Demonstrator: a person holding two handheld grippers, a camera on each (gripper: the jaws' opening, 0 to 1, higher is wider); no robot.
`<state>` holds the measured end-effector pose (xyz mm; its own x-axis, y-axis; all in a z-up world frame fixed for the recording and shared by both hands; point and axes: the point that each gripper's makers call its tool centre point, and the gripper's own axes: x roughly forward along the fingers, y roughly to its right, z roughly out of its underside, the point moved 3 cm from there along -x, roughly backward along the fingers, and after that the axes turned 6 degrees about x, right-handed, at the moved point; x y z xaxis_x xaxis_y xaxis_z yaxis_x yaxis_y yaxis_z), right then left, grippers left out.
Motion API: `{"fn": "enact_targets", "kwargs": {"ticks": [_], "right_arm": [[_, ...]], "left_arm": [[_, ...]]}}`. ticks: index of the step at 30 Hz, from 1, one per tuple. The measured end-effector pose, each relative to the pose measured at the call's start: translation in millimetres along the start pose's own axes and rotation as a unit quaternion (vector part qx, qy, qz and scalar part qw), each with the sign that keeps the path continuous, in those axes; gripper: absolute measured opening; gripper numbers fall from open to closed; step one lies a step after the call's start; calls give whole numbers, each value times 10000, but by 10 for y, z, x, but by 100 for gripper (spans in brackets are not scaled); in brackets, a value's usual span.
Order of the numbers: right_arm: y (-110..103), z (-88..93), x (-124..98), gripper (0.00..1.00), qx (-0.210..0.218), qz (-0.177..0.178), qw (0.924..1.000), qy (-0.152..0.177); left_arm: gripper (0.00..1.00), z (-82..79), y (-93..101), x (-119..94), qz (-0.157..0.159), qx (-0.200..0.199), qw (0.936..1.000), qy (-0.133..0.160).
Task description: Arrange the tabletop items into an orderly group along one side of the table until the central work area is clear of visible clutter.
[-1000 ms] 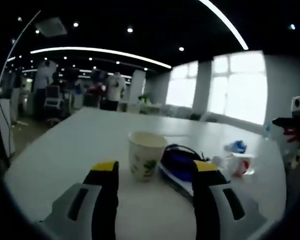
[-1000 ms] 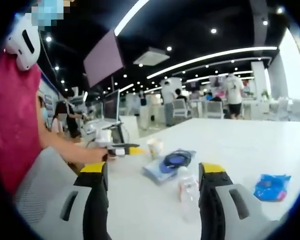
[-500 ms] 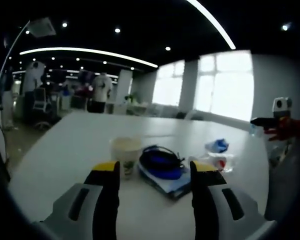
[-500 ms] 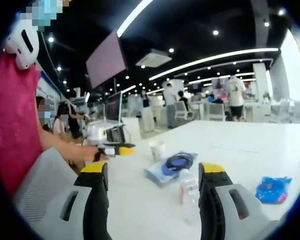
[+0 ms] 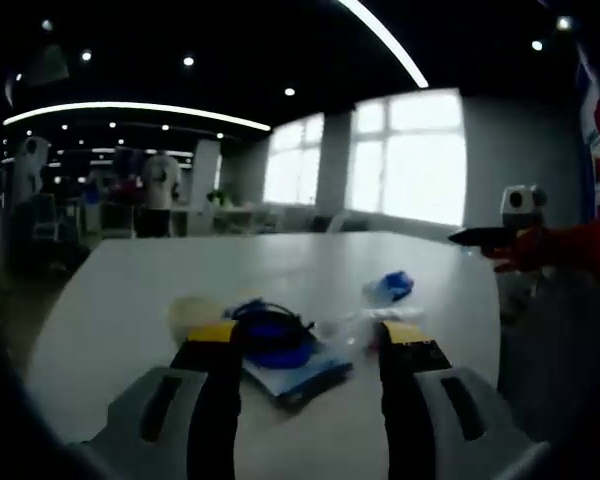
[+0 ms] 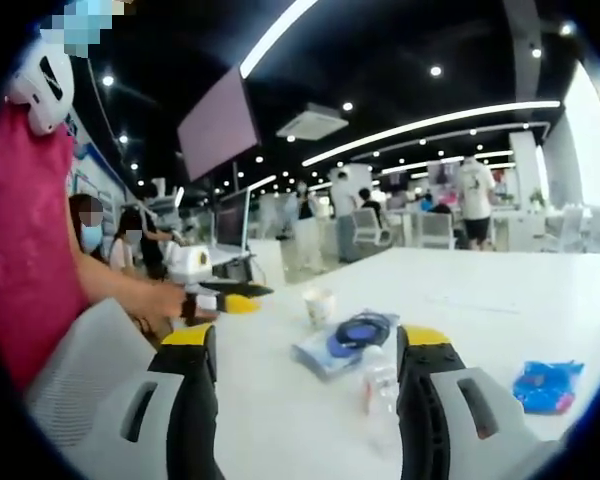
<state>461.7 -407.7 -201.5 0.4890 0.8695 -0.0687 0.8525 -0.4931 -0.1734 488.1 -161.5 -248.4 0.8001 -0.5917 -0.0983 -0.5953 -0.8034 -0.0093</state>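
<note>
While both of my tools hover over the white worktop (image 6: 500, 300) with jaws apart and empty, the items sit ahead of them. My left tool (image 5: 305, 345) faces a paper cup (image 5: 190, 315), a blue cable bundle (image 5: 273, 335) and a blue packet (image 5: 390, 287). Just before my right tool (image 6: 305, 350) stands a clear bottle (image 6: 378, 375).

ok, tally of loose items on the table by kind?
Paper cup: 1
Blue cable on a packet: 1
Clear bottle: 1
Blue wrapper: 1
Total: 4
</note>
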Motion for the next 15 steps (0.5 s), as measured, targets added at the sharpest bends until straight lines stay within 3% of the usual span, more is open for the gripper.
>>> {"fn": "enact_targets", "kwargs": {"ticks": [9,15], "right_arm": [[-37,-62,-70,73,-96,-48,9999,26],[-47,-23,-142,72,-239,-52,9996,-140]], "left_arm": [[51,-203,342,61,475,187,9987,45],[50,-255,530,57,727,317,9969,-2]]}}
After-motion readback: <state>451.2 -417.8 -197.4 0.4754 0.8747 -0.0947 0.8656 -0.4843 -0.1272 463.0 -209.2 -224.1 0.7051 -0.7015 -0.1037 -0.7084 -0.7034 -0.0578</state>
